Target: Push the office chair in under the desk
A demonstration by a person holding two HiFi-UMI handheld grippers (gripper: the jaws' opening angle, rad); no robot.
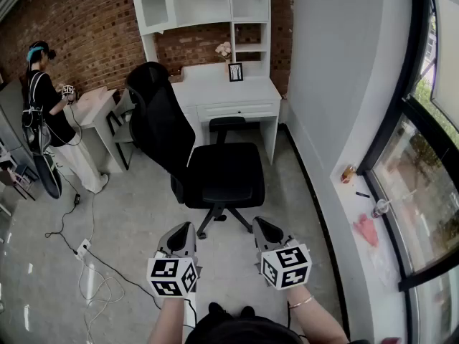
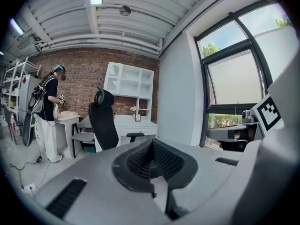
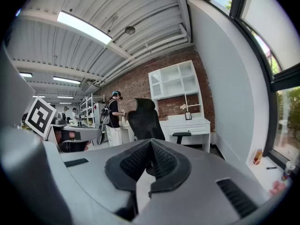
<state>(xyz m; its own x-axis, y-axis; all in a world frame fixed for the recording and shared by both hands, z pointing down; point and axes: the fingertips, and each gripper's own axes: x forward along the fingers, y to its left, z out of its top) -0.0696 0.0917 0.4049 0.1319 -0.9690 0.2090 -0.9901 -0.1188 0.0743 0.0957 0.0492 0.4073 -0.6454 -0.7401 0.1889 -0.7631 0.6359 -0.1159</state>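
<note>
A black office chair (image 1: pixel 208 160) stands on the floor in front of the white desk (image 1: pixel 226 92), turned sideways with its tall back to the left and its seat pulled out from under the desk. The same chair (image 2: pixel 104 125) (image 3: pixel 145 121) shows ahead in both gripper views. My left gripper (image 1: pixel 183 229) is held low and near me, short of the chair's wheeled base, jaws shut and empty. My right gripper (image 1: pixel 263 226) sits level with it to the right, also shut with nothing in it.
A white shelf unit (image 1: pixel 204 2) tops the desk against the brick wall. A person (image 1: pixel 46 113) stands at a second small desk (image 1: pixel 97 110) at left, with cables (image 1: pixel 93 264) on the floor. A window ledge (image 1: pixel 366 221) with small items runs along the right wall.
</note>
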